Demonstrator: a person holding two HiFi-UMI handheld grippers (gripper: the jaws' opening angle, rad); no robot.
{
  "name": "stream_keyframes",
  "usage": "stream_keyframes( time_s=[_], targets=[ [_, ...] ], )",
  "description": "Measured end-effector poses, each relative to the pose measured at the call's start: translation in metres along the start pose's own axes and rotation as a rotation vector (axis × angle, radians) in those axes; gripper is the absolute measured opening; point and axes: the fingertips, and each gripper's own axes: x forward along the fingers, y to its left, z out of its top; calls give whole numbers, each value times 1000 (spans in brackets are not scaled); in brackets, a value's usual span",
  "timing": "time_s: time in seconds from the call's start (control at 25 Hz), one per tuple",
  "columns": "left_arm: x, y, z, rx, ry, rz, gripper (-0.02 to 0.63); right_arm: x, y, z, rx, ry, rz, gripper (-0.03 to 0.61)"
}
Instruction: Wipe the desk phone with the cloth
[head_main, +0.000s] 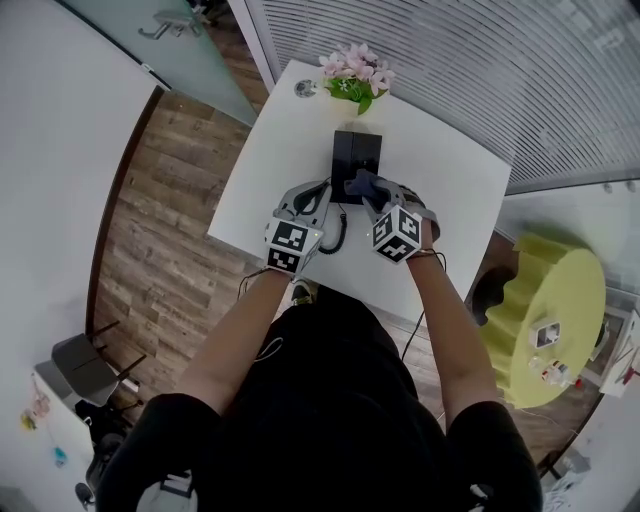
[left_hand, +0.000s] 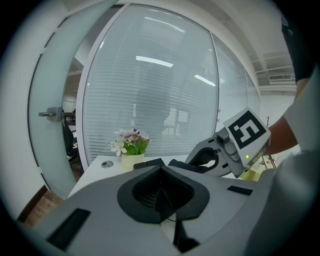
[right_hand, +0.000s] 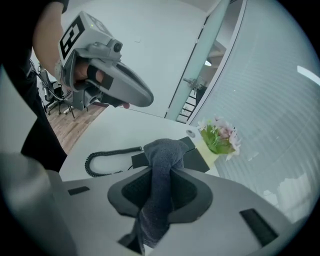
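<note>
Over boxy black desk phone (head_main: 356, 152): right gripper (right_hand: 159, 197) pinches knitted grey cloth (right_hand: 162, 155); left gripper (left_hand: 161, 192) jaws together, empty.

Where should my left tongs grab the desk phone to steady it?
Probably mid-way along its left edge, coming from the left. The desk phone is a low flat block; the right tongs hold the cloth over its near end, and the coiled cord lies by its near left corner, so grip beyond that.

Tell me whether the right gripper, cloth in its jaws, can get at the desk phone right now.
Probably yes: the right gripper holds the cloth right at the desk phone, and nothing stands between them.
</note>
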Motion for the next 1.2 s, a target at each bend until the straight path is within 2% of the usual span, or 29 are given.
stream_keyframes(
  time_s=[0.44, 0.8, 1.2],
  targets=[
    [34, 36, 47, 50, -44, 40, 9, 10, -71, 46, -39, -77, -99, 104],
    [55, 65, 49, 20, -31, 85, 9, 49, -94, 64, -56, -93, -66, 104],
    [63, 68, 33, -3, 3, 84, 9, 94, -82, 45, -44, -34, 11, 103]
  ],
)
